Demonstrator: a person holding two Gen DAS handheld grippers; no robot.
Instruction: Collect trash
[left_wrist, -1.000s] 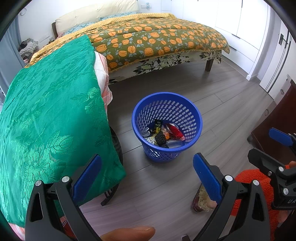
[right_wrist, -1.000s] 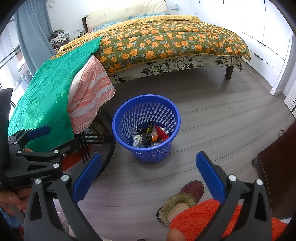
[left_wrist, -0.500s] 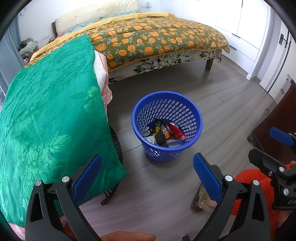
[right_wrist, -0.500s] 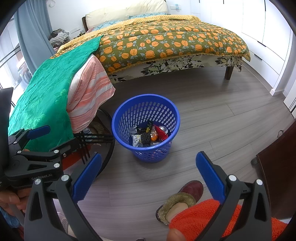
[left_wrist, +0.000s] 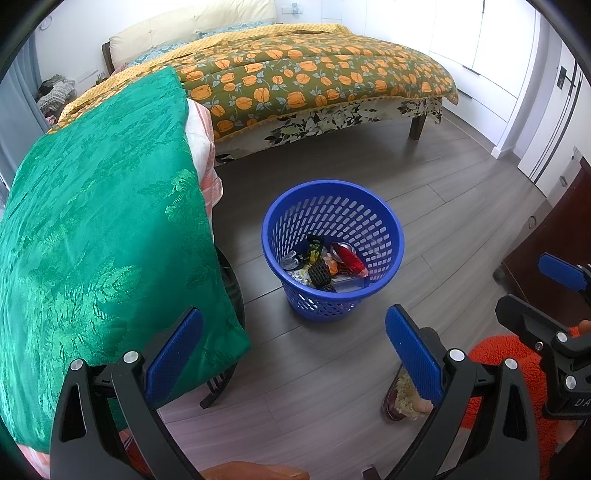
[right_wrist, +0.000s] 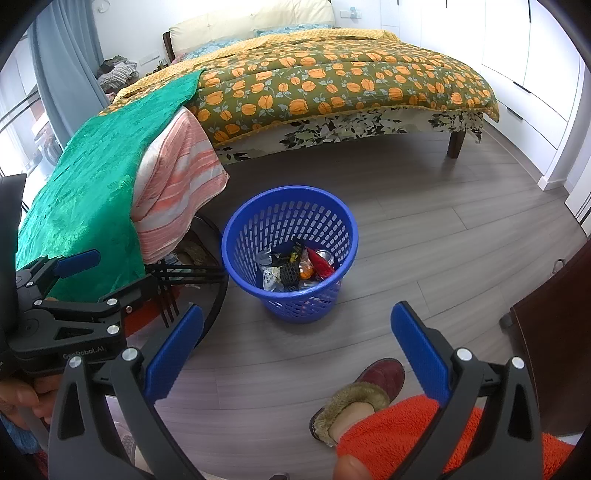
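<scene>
A blue slotted trash basket (left_wrist: 384, 221) stands on the grey wood floor, seen also in the right wrist view (right_wrist: 236, 236). Inside lies mixed trash (left_wrist: 325, 264): a red wrapper, a black mesh piece, foil and a can, also visible in the right wrist view (right_wrist: 295, 269). My left gripper (left_wrist: 293, 349) is open and empty, held above the floor short of the basket. My right gripper (right_wrist: 297, 345) is open and empty, also short of the basket. The left gripper shows at the left of the right wrist view (right_wrist: 74, 291).
A bed with an orange-flowered quilt (left_wrist: 314, 81) fills the back. A green cloth (left_wrist: 99, 229) over striped fabric (right_wrist: 177, 177) drapes a black-framed chair left of the basket. A dark cabinet (right_wrist: 554, 343) stands right. My slippered foot (right_wrist: 365, 391) is near the front.
</scene>
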